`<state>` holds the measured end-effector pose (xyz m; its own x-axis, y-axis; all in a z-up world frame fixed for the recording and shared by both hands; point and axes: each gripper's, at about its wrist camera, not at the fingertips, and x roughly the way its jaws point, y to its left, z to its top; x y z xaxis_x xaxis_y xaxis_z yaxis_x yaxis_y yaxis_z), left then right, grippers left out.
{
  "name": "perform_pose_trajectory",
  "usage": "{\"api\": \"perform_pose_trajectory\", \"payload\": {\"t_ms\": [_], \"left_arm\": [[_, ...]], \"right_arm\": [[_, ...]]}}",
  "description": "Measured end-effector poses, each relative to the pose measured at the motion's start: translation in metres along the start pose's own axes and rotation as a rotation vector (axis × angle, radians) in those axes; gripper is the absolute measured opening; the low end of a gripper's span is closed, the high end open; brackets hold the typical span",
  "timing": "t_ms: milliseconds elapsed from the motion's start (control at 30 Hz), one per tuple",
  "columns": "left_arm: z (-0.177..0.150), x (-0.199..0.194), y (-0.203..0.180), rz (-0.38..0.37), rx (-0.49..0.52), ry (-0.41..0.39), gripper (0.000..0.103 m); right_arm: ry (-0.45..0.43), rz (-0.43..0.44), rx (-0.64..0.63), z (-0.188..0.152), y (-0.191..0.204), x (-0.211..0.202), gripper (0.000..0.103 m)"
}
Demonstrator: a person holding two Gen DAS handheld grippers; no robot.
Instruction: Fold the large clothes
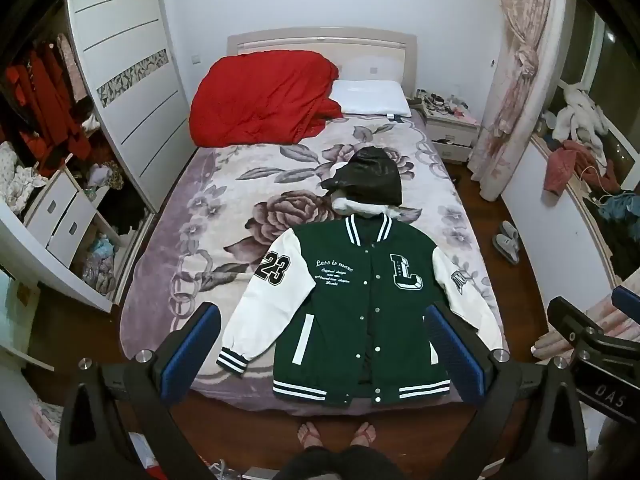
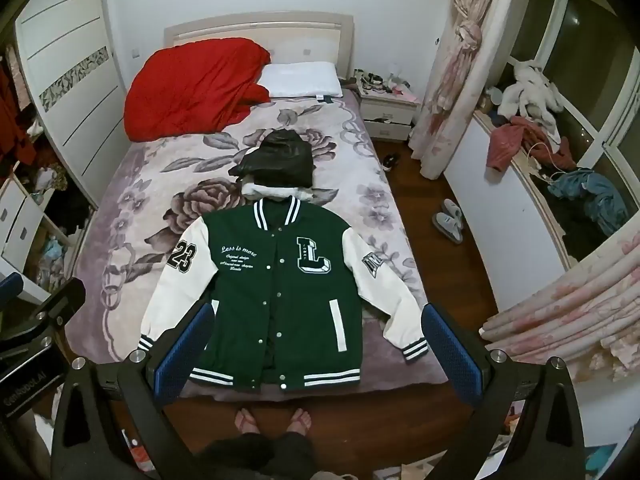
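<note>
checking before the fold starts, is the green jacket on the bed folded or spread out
Spread out. The green jacket lies flat, front up, on the bed, both white sleeves angled outward, hem and collar showing, no fold in it yet.

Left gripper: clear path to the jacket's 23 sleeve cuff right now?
Probably yes. The left gripper hangs above the bed's foot with open, empty jaws, and the sleeve cuff lies flat on the blanket with nothing on it.

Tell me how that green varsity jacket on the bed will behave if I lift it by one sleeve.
The green varsity jacket lies flat and limp, so it will probably droop and drag. Its white sleeves look smooth, possibly slippery. Its front looks partly unsnapped and may flap open.
</note>
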<state>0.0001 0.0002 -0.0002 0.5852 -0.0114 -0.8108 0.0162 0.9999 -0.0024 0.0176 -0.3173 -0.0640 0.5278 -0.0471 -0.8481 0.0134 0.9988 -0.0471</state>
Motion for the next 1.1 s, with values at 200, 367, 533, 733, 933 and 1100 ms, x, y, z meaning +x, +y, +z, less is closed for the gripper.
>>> {"api": "perform_pose_trajectory", "payload": {"t_ms": [200,367,533,733,933,1100], "left_arm": [[0.0,0.0,0.001,-0.004,-0.002,-0.003,0.103],[0.002,0.0,-0.003,0.004,0.002,-0.014,0.103],[0.004,-0.002,-0.009,0.006,0.006,-0.022,0.103],[0.007,-0.014,-0.005,0.003,0.004,-0.043,0.103],[0.008,-0.017,-0.003,0.003,0.0,-0.048,0.103],[0.01,-0.017,-0.005,0.004,0.005,-0.047,0.103]], "right_arm": [[0.002,0.002,0.001,0.0,-0.001,0.0,0.103],[-0.003,-0.002,0.0,0.0,0.0,0.0,0.103],[-0.013,-0.002,0.004,0.0,0.003,-0.001,0.103],[-0.023,0.003,-0.008,0.01,0.003,-0.011,0.103],[-0.034,0.006,-0.012,0.012,0.002,-0.021,0.103],[-0.035,0.004,-0.009,0.013,0.002,-0.023,0.103]]}}
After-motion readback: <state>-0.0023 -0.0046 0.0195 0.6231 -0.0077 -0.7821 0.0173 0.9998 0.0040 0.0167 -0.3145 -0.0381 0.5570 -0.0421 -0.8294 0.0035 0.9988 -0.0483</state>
